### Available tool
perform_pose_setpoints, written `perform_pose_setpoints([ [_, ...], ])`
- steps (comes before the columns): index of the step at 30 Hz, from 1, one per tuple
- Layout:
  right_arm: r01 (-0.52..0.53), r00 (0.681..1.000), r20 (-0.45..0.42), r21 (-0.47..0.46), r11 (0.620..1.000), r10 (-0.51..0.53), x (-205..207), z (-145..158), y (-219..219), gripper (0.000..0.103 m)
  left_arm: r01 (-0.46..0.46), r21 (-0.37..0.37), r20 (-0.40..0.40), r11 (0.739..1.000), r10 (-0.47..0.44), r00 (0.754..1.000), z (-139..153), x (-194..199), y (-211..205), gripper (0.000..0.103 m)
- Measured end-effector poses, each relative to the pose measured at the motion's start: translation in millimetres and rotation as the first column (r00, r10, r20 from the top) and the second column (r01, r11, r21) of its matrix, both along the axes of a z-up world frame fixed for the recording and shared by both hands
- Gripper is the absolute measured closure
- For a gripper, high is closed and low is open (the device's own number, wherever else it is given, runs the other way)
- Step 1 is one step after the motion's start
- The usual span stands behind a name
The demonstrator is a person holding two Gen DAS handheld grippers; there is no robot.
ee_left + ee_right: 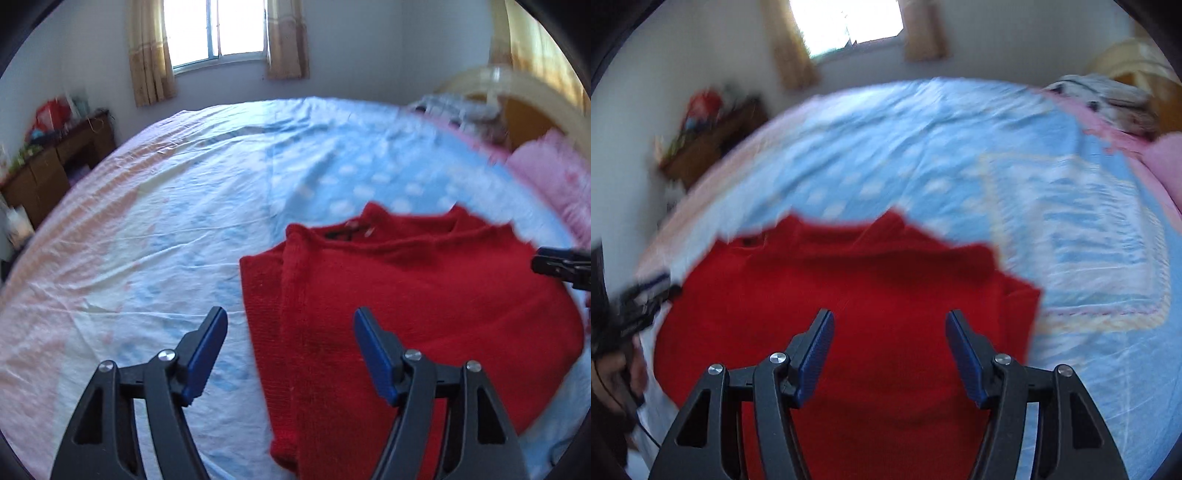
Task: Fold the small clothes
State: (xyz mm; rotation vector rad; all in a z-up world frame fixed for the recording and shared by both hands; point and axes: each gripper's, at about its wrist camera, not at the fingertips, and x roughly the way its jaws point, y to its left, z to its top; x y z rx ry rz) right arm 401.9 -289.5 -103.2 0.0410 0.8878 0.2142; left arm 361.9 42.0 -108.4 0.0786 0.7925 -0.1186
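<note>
A red knitted sweater [406, 314] lies flat on the bed, its sides folded inward and its collar away from me. It also shows in the right wrist view [868, 306]. My left gripper [290, 325] is open and empty, hovering over the sweater's left folded edge. My right gripper [889, 325] is open and empty, above the middle of the sweater. The right gripper's tip shows at the right edge of the left wrist view [561, 266]. The left gripper shows blurred at the left edge of the right wrist view [642, 299].
The bed sheet [184, 221] is light blue and pink with white dots. A pink pillow [554, 173] and a pile of clothes [1108, 99] lie by the headboard at right. A wooden desk [55, 162] stands against the left wall under a curtained window [218, 29].
</note>
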Motion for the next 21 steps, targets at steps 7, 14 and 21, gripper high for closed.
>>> perform_pose_setpoints([
  [7, 0.101, 0.992, -0.072, -0.030, 0.994, -0.103, 29, -28, -1, 0.040, -0.116, -0.109, -0.053, 0.987, 0.111, 0.992, -18, 8, 28, 0.026],
  [14, 0.100, 0.994, 0.042, 0.035, 0.994, -0.101, -40, 1, -20, 0.040, -0.103, -0.183, 0.004, 0.978, 0.105, 0.994, -5, -62, 40, 0.021],
  [21, 0.009, 0.999, 0.053, 0.025, 1.000, -0.011, -100, -16, -17, 0.040, -0.032, -0.063, 0.012, 0.998, 0.032, 0.999, -24, -82, 9, 0.015],
])
